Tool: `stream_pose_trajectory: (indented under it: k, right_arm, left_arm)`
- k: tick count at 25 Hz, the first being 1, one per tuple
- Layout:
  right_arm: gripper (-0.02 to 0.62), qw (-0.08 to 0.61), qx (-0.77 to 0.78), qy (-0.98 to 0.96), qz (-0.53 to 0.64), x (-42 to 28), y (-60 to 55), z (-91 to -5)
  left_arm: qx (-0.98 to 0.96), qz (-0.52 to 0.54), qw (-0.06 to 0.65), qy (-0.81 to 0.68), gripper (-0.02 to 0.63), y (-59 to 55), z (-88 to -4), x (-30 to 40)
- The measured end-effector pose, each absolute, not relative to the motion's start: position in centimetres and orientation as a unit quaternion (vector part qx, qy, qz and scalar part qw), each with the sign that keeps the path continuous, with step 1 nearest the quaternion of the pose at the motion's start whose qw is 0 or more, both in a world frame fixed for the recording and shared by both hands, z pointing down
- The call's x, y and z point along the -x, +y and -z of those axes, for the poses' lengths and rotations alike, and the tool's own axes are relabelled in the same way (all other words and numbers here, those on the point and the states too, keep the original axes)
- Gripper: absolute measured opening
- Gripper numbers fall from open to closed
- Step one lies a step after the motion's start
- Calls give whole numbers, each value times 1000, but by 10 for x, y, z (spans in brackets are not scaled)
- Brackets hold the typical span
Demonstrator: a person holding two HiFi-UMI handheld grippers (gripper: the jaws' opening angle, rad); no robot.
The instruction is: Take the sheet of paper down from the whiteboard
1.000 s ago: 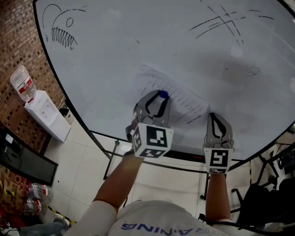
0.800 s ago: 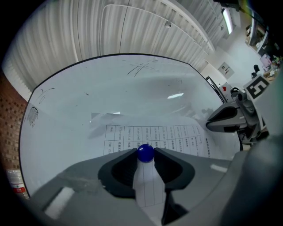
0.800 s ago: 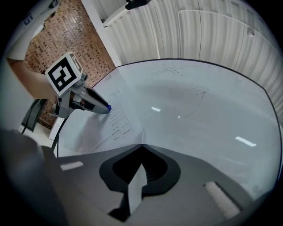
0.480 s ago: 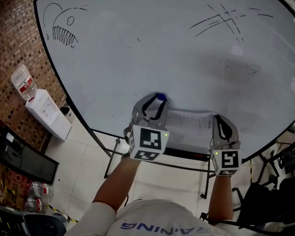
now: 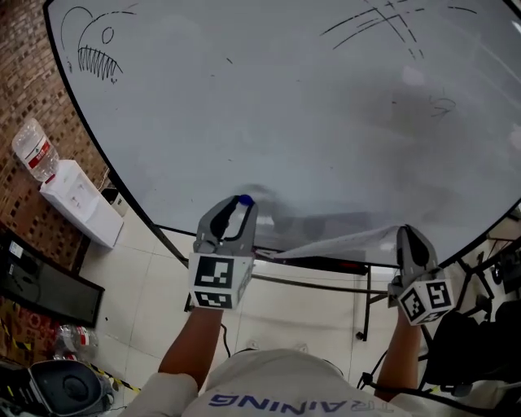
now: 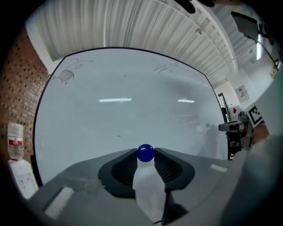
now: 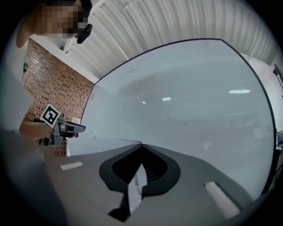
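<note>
The sheet of paper [image 5: 342, 243] is off the whiteboard [image 5: 285, 106] and hangs stretched between my two grippers below the board's lower edge. My left gripper [image 5: 242, 201] is shut on a round blue magnet [image 5: 242, 199] with the sheet's left corner. In the left gripper view the blue magnet [image 6: 145, 152] sits between the jaw tips of the left gripper [image 6: 145, 153], with the white paper [image 6: 148, 194] under it. My right gripper [image 5: 407, 232] is shut on the sheet's right edge. The right gripper view shows the printed paper [image 7: 137, 183] pinched in the right gripper [image 7: 141, 145].
The whiteboard bears a fish sketch [image 5: 94, 53] at top left and scribbles [image 5: 383, 20] at top right. A water dispenser [image 5: 77, 199] stands by the brick wall [image 5: 24, 106] at left. The board's stand [image 5: 326, 285] runs below the grippers. A dark chair [image 5: 464, 350] is at right.
Both grippers have dropped and pulled back from the board, moving apart. The sheet, flat on the board a second ago, has come off and now spans between them.
</note>
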State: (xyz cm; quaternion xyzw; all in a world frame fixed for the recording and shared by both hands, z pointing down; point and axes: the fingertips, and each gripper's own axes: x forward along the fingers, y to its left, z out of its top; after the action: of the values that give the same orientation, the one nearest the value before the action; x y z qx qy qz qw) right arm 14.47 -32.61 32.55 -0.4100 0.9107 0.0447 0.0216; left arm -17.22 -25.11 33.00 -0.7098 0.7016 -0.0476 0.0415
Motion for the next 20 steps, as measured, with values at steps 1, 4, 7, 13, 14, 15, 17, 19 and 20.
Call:
stream_pose_trajectory:
  k: [1, 4, 7, 13, 14, 15, 17, 19, 20]
  right_arm:
    - [6, 22, 416, 908, -41, -153, -326, -330]
    - [6, 27, 433, 900, -29, -175, -325, -344]
    - [6, 35, 445, 895, -24, -192, -322, -352]
    - [6, 35, 459, 887, -34, -205, -318, -356]
    - [6, 34, 459, 887, -36, -205, -318, -356]
    - [6, 32, 460, 887, -37, -206, -318, -357]
    - [6, 28, 459, 887, -42, -205, -318, -357]
    - [6, 27, 458, 887, -44, -205, -317, -356]
    - [6, 27, 458, 887, -44, -205, -317, -356]
  left_arm:
    - [708, 42, 31, 704, 132, -247, -336, 176]
    - [703, 30, 16, 710, 132, -238, -346, 183]
    - [703, 22, 0, 711, 132, -232, -356, 184]
    - [707, 21, -11, 707, 132, -230, -368, 176]
    - [707, 21, -11, 707, 132, -231, -368, 175]
    - [706, 21, -11, 707, 132, -231, -369, 175]
    - [706, 21, -11, 708, 132, -231, -368, 174]
    - [707, 22, -11, 707, 132, -231, -369, 172]
    - [707, 24, -11, 707, 132, -231, -370, 172]
